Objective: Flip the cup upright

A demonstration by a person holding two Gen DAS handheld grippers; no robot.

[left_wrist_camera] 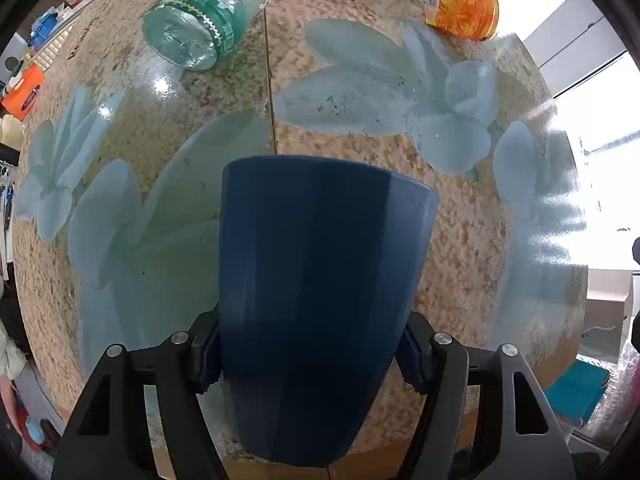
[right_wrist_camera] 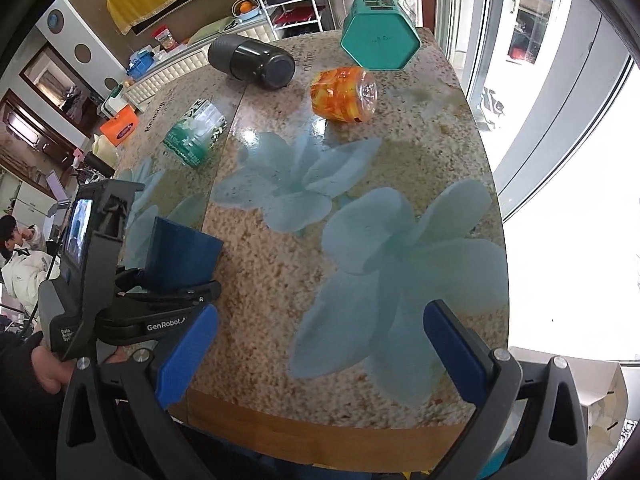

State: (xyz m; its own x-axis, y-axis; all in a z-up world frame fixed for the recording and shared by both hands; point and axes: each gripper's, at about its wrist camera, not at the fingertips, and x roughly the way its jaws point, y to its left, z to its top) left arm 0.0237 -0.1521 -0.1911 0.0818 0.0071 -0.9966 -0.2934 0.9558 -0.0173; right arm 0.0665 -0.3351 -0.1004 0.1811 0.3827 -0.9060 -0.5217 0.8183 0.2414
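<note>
Your left gripper (left_wrist_camera: 310,354) was clamped on the blue cup (left_wrist_camera: 316,292) low near its narrow end, the cup off the table (left_wrist_camera: 460,248) by its front edge, while your right gripper (right_wrist_camera: 320,352) hung wide open with nothing in it; my read was the tapered smooth wall could squirt out of the pads as you rotated, or the rim could clip the tabletop if you turned too low. Legible text: "GenRobot.A" on the left tool's arm; print on the green bottle (right_wrist_camera: 196,132) and the tabletop lettering were too blurred to read
</note>
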